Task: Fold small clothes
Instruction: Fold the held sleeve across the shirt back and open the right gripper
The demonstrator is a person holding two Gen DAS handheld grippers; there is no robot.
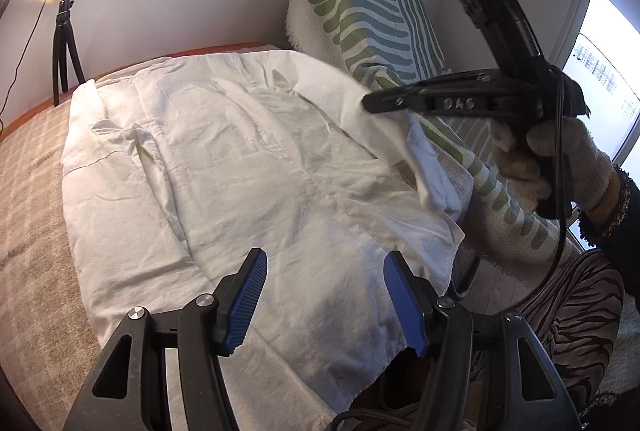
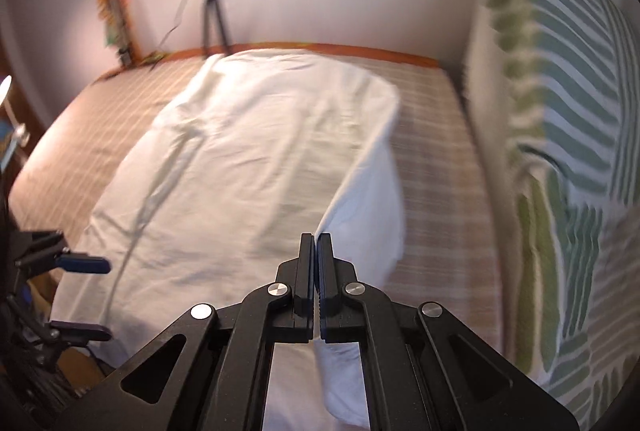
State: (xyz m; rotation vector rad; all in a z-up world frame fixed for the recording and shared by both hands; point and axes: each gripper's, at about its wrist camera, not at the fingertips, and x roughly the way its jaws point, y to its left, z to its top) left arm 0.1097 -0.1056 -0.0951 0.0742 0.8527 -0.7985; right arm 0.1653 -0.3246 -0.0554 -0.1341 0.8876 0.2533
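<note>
Right gripper pinching white garment

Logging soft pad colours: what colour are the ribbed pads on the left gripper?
Blue, on the left gripper's ribbed pads; left wrist view.

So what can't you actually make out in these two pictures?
- White garment: its near hem, left wrist view, hidden behind the left gripper.
- Striped cover: its pattern smeared by motion blur, right wrist view.
- Cloth pinched in the right gripper: which part, hidden between the fingers.
</note>
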